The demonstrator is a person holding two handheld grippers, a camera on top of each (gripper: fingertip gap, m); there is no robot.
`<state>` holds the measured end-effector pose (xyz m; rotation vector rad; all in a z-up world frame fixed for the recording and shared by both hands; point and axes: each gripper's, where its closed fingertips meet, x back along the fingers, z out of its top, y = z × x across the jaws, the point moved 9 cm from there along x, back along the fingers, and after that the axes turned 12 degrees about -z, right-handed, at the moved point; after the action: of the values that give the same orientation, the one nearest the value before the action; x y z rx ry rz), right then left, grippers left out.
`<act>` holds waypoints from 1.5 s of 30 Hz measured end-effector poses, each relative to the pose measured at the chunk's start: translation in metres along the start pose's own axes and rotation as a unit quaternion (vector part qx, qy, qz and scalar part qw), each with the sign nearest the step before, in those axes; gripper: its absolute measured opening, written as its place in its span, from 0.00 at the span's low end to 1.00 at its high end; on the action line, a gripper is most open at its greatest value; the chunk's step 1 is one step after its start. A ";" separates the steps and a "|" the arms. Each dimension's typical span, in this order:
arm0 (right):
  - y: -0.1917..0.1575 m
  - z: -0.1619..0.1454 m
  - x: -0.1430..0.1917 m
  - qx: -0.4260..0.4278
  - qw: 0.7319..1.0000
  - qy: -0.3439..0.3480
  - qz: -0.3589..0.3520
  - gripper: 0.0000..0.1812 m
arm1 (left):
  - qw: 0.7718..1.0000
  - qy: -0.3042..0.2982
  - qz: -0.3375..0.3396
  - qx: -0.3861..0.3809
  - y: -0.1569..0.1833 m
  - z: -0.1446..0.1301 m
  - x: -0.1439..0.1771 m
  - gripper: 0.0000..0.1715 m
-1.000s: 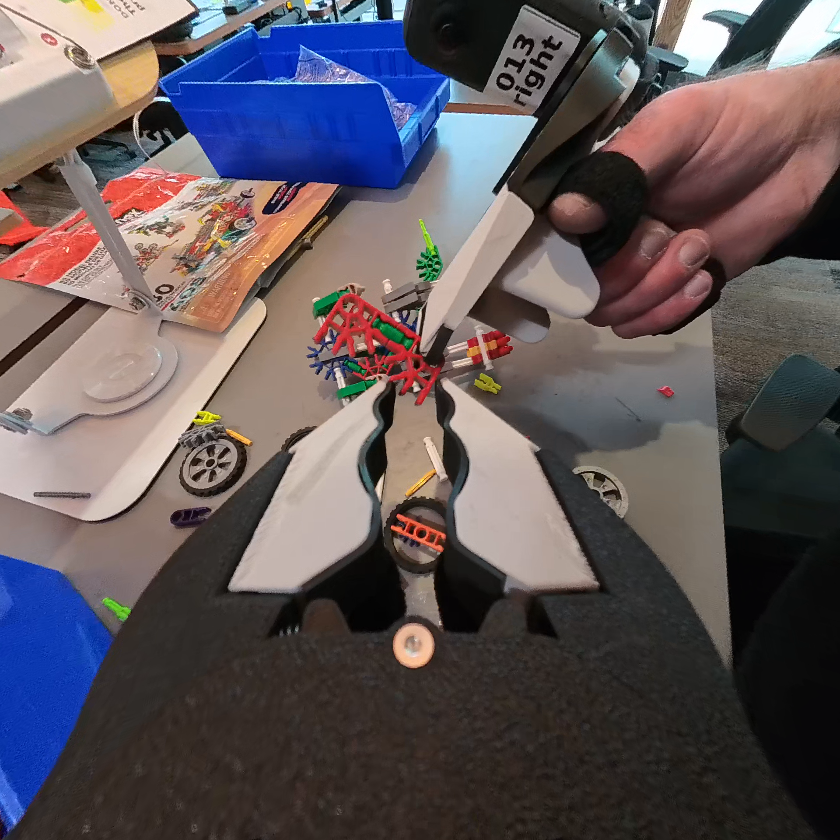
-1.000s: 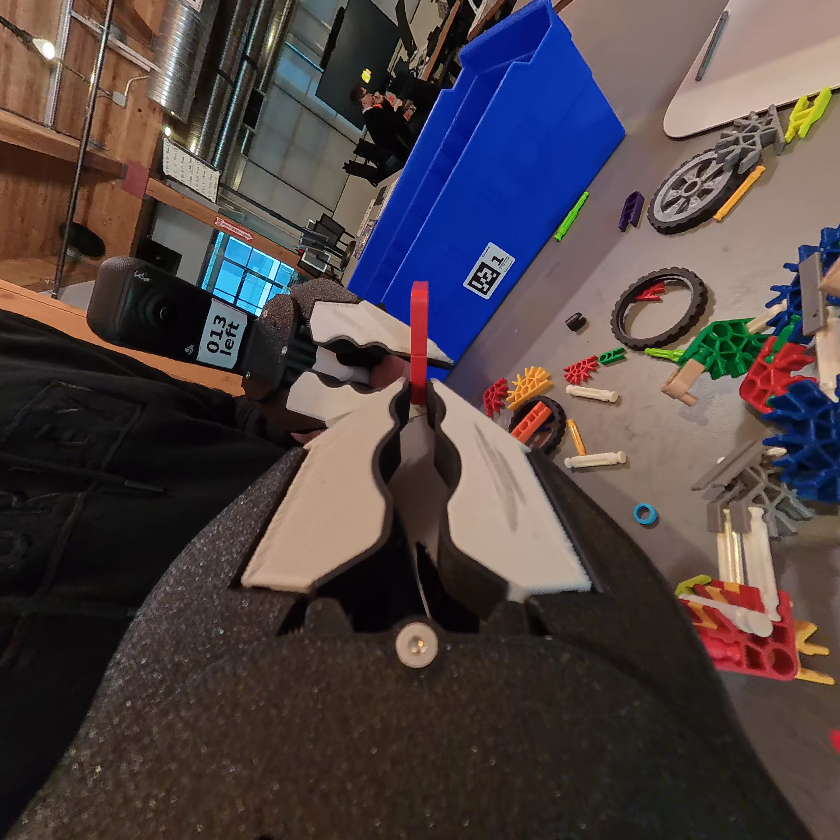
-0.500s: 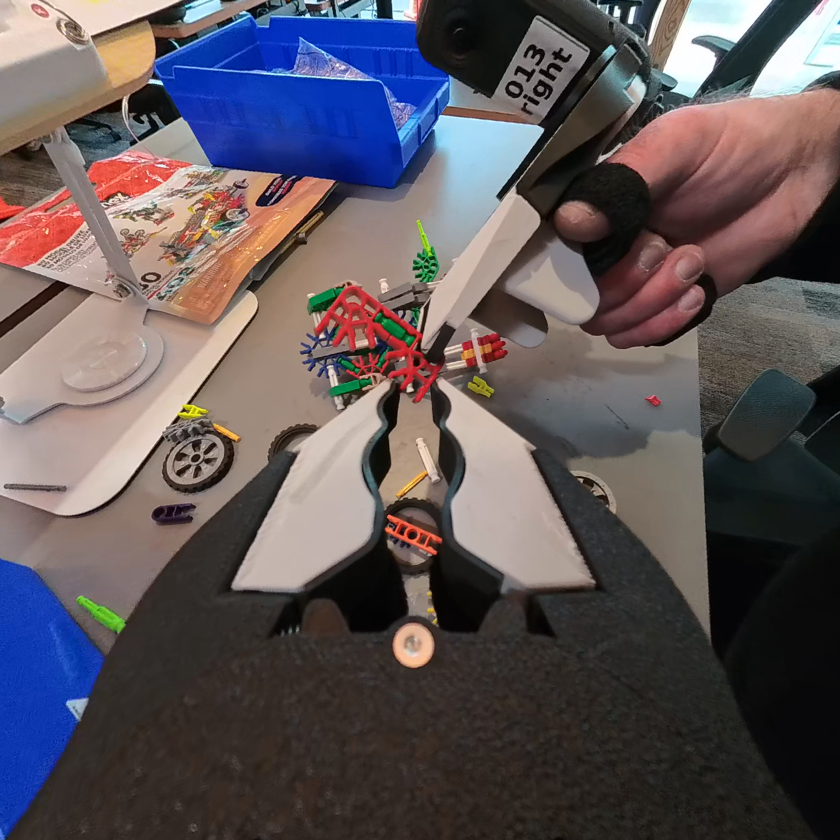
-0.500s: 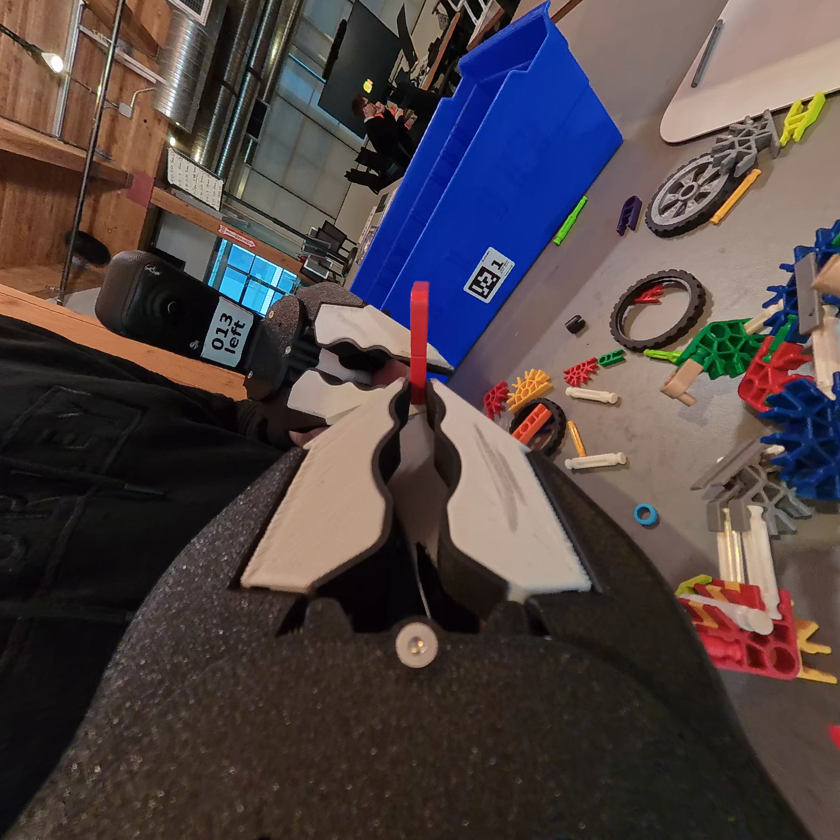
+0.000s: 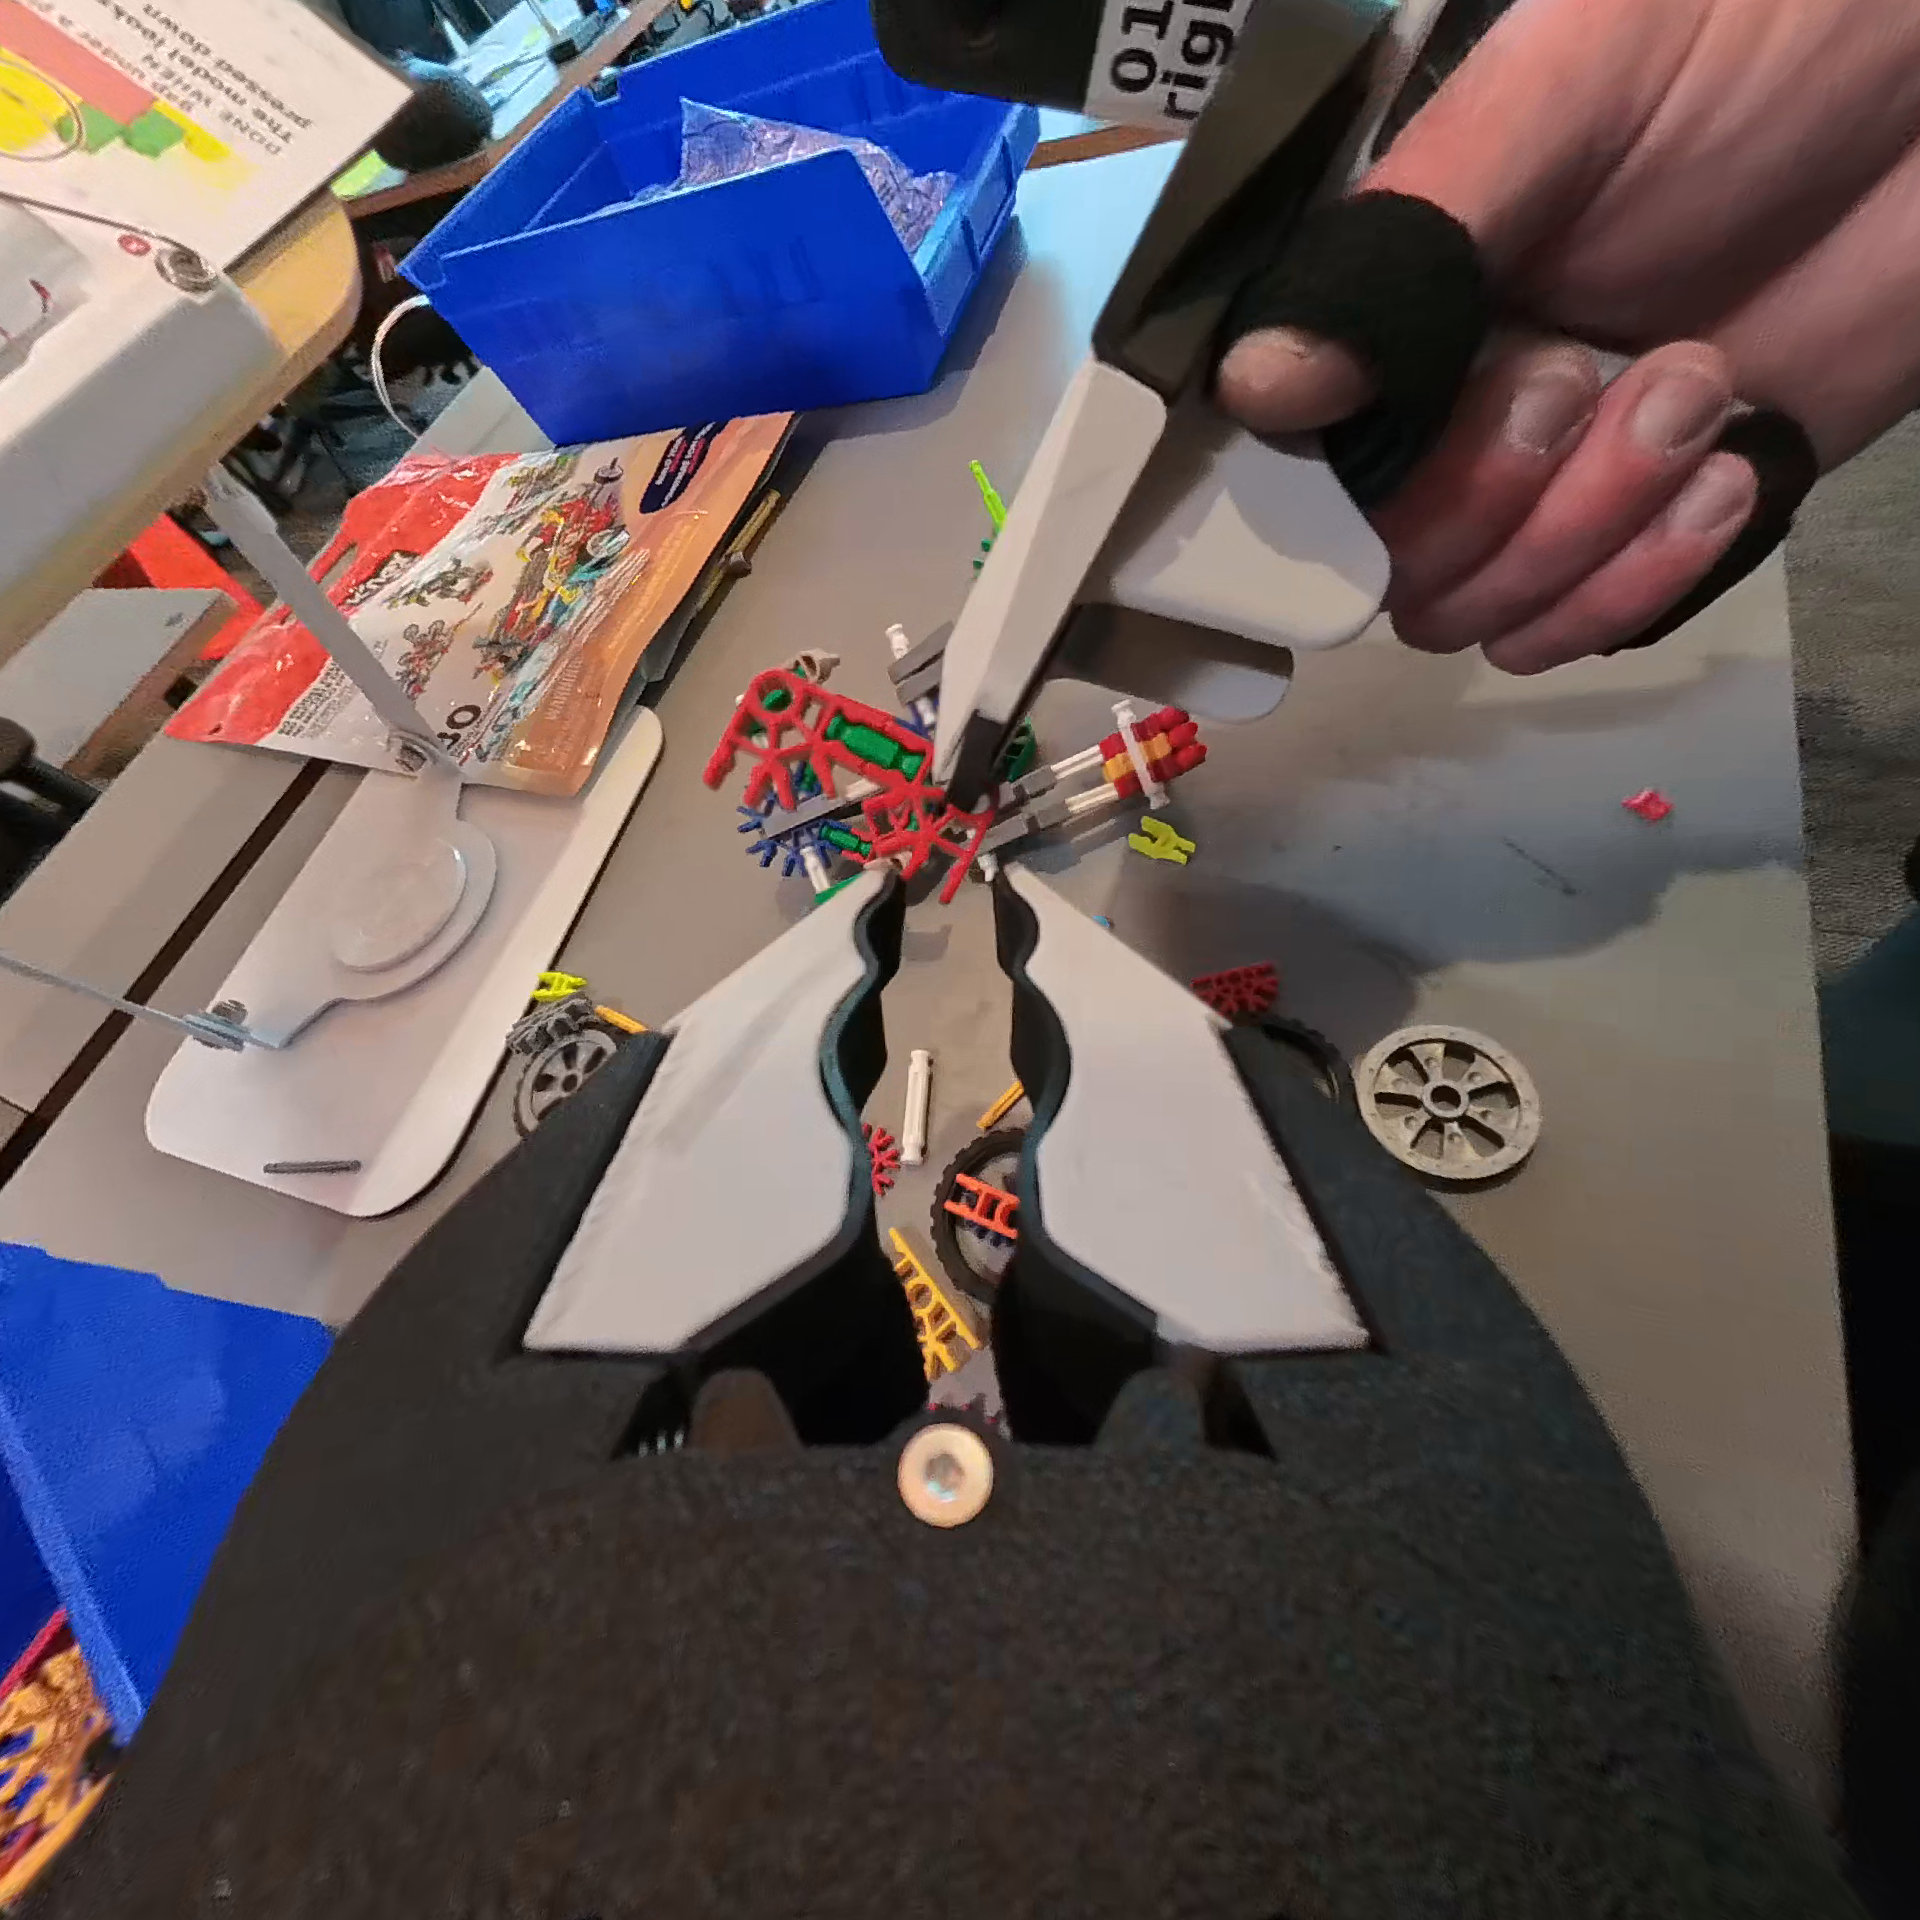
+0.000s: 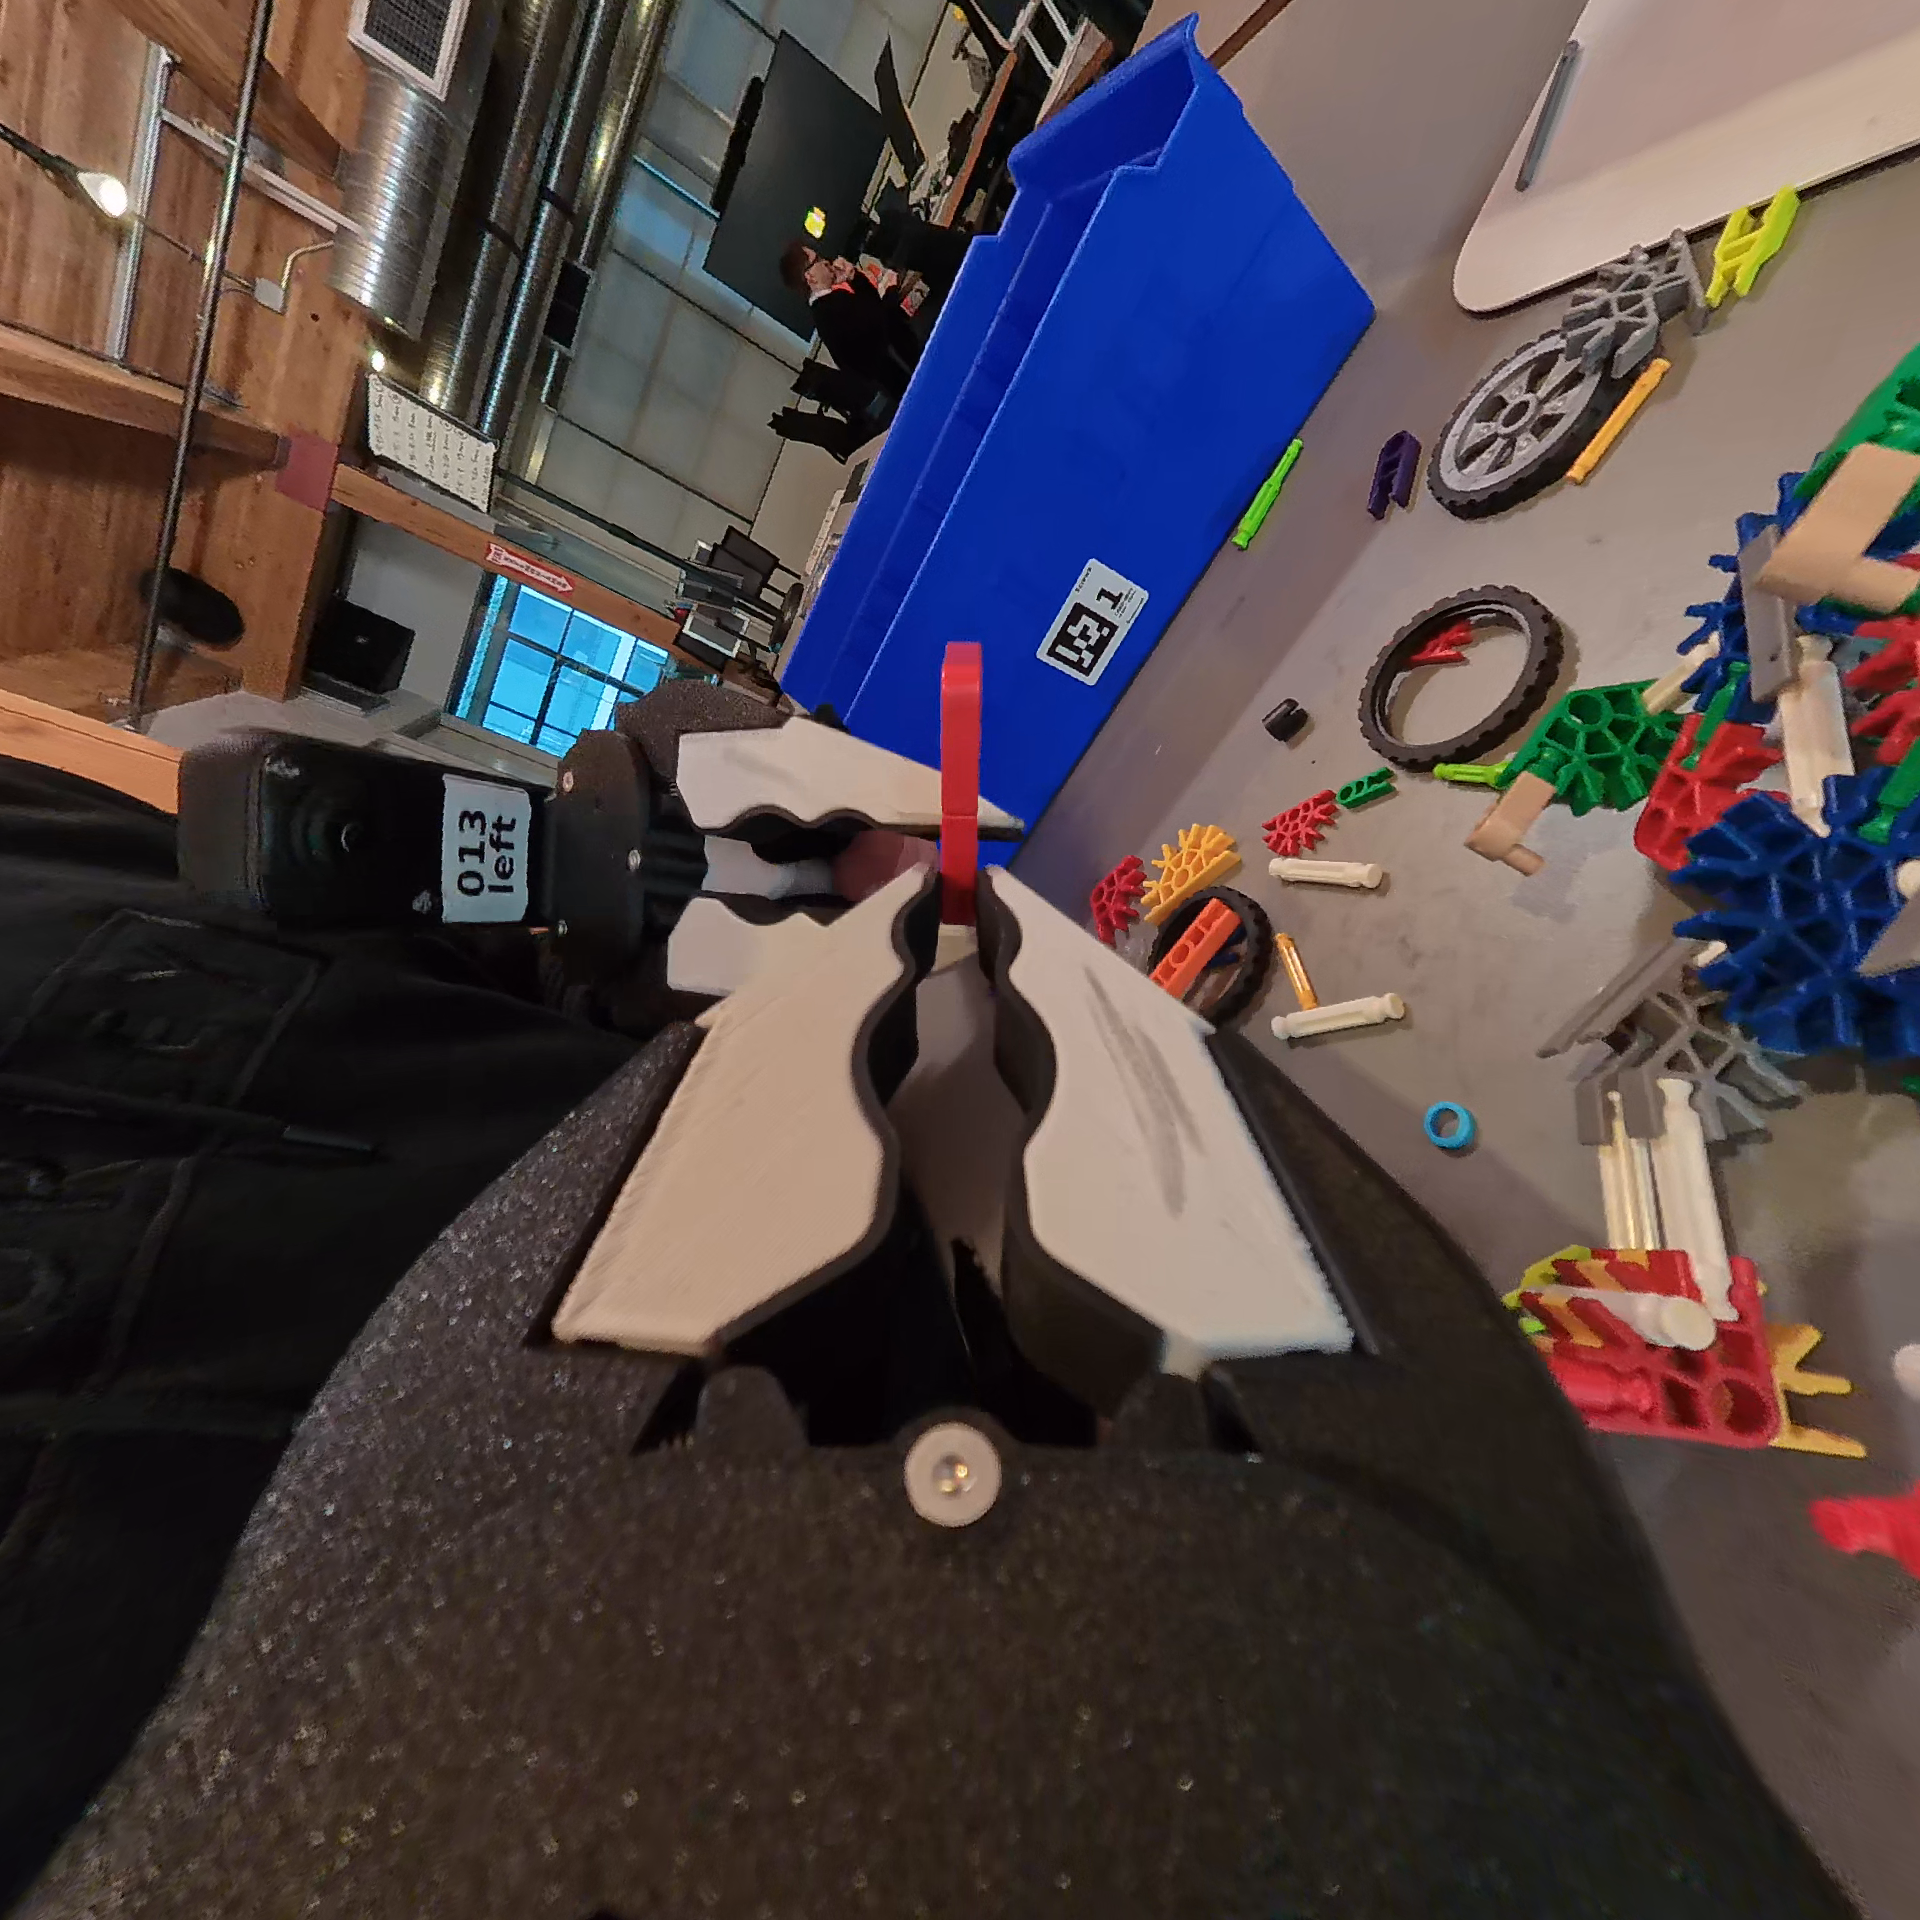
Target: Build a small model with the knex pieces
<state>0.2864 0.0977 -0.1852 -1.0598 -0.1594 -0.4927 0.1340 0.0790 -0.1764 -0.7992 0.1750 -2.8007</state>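
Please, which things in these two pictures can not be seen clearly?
- Left wrist view: black rubber tyre with orange connector, half hidden by the left gripper.
- Left wrist view: crinkled plastic bag in the blue plastic bin, contents unclear.
- Right wrist view: lower end of the flat red plastic piece, hidden inside the right gripper jaws.

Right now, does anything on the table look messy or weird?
Yes. Loose toy building pieces lie scattered over the grey table, and a tyre lies apart from the grey wheel hub. Nothing looks broken.

Loose toy parts [image 5: 914, 1101] crowd table [image 5: 1558, 935].
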 end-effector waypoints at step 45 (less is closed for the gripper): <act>-0.009 -0.001 -0.002 0.009 0.999 0.040 -0.003 0.03 | 0.999 0.024 -0.015 0.046 -0.004 0.001 0.006 0.05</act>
<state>0.2808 0.0941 -0.1790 -1.0214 -0.0959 -0.5368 0.1287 0.0810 -0.1715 -0.7198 0.0412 -2.8348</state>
